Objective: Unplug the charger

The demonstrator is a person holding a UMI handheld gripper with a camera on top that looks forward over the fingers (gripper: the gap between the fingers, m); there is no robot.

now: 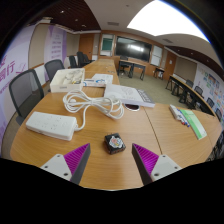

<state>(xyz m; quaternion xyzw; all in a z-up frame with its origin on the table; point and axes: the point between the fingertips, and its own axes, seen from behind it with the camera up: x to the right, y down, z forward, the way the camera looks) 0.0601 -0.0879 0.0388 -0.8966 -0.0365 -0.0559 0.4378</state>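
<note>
A white power strip (51, 125) lies on the wooden table (150, 130), ahead and to the left of my fingers. Its white cable (94, 104) runs in loops across the table toward the middle. A small black charger block (116, 144) lies on the table just ahead of my fingers and between their lines. My gripper (112, 160) is open and empty, with the purple pads (146, 158) wide apart above the near table edge.
A white box (128, 94) and papers lie beyond the cable. A green-and-white packet (192, 122) lies to the right. Black chairs (24, 92) stand along the table's left side. A long meeting room with a wall screen (132, 46) stretches beyond.
</note>
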